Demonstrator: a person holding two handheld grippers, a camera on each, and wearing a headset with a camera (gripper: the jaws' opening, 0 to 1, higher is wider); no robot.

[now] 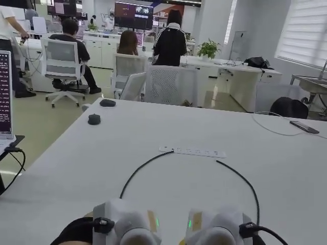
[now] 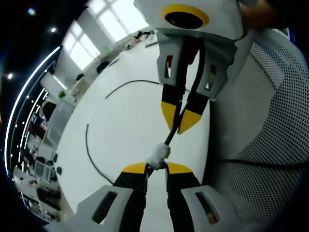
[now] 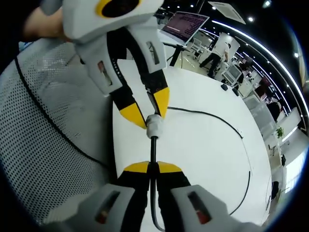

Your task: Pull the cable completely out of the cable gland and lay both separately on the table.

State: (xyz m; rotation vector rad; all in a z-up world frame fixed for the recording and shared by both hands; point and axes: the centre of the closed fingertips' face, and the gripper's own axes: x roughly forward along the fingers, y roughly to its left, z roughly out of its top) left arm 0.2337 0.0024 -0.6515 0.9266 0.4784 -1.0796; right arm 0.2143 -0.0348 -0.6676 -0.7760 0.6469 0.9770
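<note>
While the white cable gland [image 2: 158, 153] is held up off the table [image 1: 76, 168], the left gripper [image 2: 153, 167] has its jaws pinched tight on it. The black cable [image 2: 173, 131] pokes out of the gland toward 1 o'clock in the left gripper view. The right gripper [image 2: 179, 116] comes in from 12 o'clock there and nips the cable just beyond the gland, jaws closed down narrow on it. So the cable's plainly in the gland. Right gripper view agrees: the cable runs straight up to 12 o'clock from that gripper's own jaws and into the gland. In the head view both gripper bodies sit at 6 o'clock, jaw tips out of sight. Further out on the table a white power strip [image 1: 191, 151] lies at 12 o'clock from them, with a black cord [image 1: 137, 172] curving back on either side. There's a dark mouse [image 1: 94, 119] at 10 o'clock and a phone [image 1: 304, 126] at 2 o'clock.
</note>
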